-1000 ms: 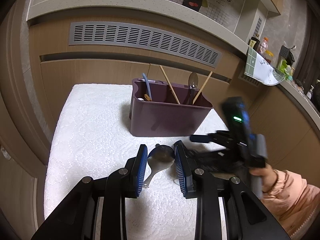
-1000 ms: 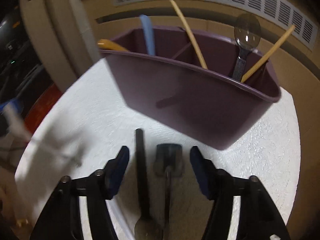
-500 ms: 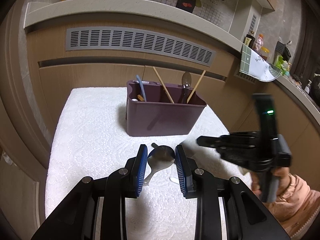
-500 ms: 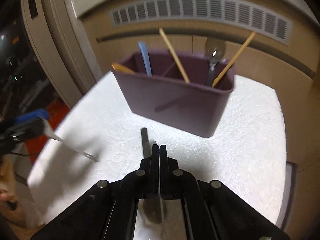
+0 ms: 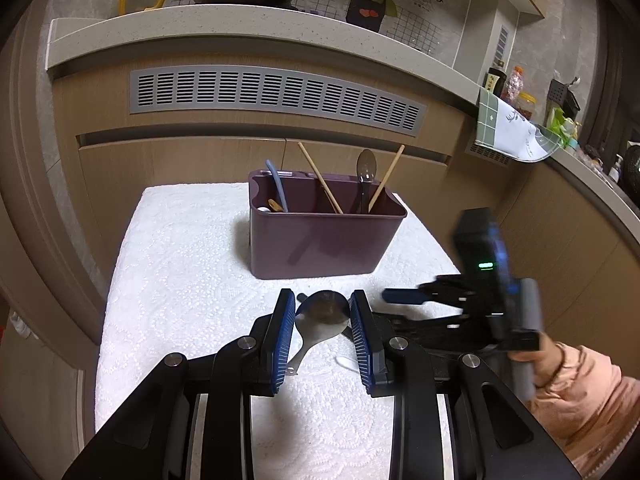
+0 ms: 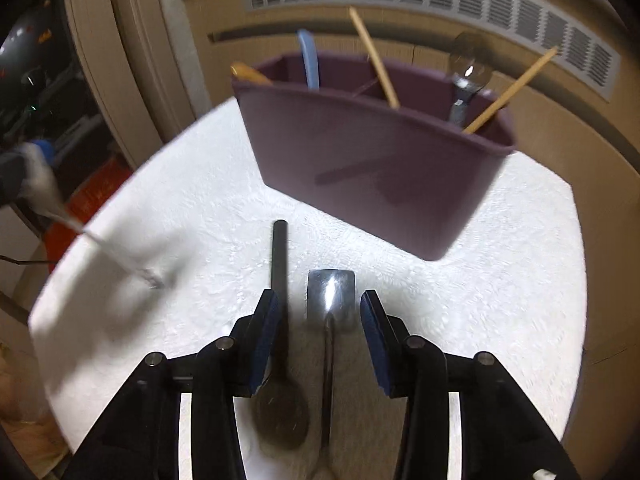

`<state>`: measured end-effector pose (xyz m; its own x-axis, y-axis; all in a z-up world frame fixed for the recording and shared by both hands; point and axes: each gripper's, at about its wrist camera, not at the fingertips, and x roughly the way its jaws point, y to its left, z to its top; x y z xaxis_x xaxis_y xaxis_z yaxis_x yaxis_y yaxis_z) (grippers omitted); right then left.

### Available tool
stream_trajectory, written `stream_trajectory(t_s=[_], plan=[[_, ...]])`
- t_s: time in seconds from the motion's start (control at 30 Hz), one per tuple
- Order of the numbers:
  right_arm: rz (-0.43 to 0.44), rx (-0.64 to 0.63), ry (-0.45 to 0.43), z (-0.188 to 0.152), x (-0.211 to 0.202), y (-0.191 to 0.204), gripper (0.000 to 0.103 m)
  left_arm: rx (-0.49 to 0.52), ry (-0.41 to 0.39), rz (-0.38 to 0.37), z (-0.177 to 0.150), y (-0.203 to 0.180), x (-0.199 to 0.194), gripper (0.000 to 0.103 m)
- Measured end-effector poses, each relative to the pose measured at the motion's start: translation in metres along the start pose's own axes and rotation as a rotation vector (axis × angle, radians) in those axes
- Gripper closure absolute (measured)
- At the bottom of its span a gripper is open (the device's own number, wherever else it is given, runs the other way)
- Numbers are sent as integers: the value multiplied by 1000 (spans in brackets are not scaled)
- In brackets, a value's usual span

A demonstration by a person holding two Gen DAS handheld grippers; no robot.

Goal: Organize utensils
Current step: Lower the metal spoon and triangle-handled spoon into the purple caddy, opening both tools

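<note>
My left gripper [image 5: 322, 316] is clamped on the bowl of a steel spoon [image 5: 323, 314], both blue pads pressing its edges, so the spoon hangs with its handle slanting down toward the white textured mat [image 5: 180, 280]. That is a poor hold, I judge: polished metal, curved and slick, and the long handle can swing the spoon round between the pads.

My right gripper [image 6: 318, 316] stands partly open, its jaws having just been opening. Between them, on the mat, lies a square-ended steel utensil [image 6: 331, 292], its slim handle running back toward me; the pads do not touch it. A dark spoon [image 6: 280, 256] lies just left of it, its black handle pointing far and brushing the left pad, its bowl near me.

Both look light, stiff and not fragile, but they lie flat, so I would pinch across the narrow handle, where the edges are straight.

The purple utensil caddy [image 6: 372, 168] stands at the far side, already holding chopsticks [image 6: 374, 56], a clear spoon [image 6: 466, 72] and a blue handle [image 6: 310, 58].
</note>
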<state>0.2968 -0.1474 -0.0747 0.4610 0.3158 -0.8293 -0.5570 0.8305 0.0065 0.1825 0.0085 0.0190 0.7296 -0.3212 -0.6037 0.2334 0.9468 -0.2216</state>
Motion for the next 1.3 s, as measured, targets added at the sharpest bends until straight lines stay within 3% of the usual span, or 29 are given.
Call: stream_trajectory(t_s=[0.13,0.17,0.37,0.6,0.73,0.87,0.93,1.1,1.3], plan=[[1,13,53,2,23,-4,63,1,3,-1,0,1,0,74],[-9,5,42,2,22,-3,74,-1,3,-1,0,1,0,74],[-3,35,-42,-1,-17,-4,74,-11,0,-14,1,3,-1,74],[36,127,-291,-7,-107,-11,74,-5,-31,-53,18,-5,-8,74],[21,114,-446,23,-162,-11,74,40,-114,-77,62,-16,-23,74],[-59,75,-623,71,-224,-16,74,76,-227,-118,123,-22,-38,74],[-95,64,-677,93,-236,-21,73,78,-267,-123,143,-22,-37,74],[-117,97,-680,134,-203,-42,73,39,-259,-174,173,-5,-7,74],[-150,110,-623,136,-146,-54,73,-15,-163,-196,169,18,49,74]])
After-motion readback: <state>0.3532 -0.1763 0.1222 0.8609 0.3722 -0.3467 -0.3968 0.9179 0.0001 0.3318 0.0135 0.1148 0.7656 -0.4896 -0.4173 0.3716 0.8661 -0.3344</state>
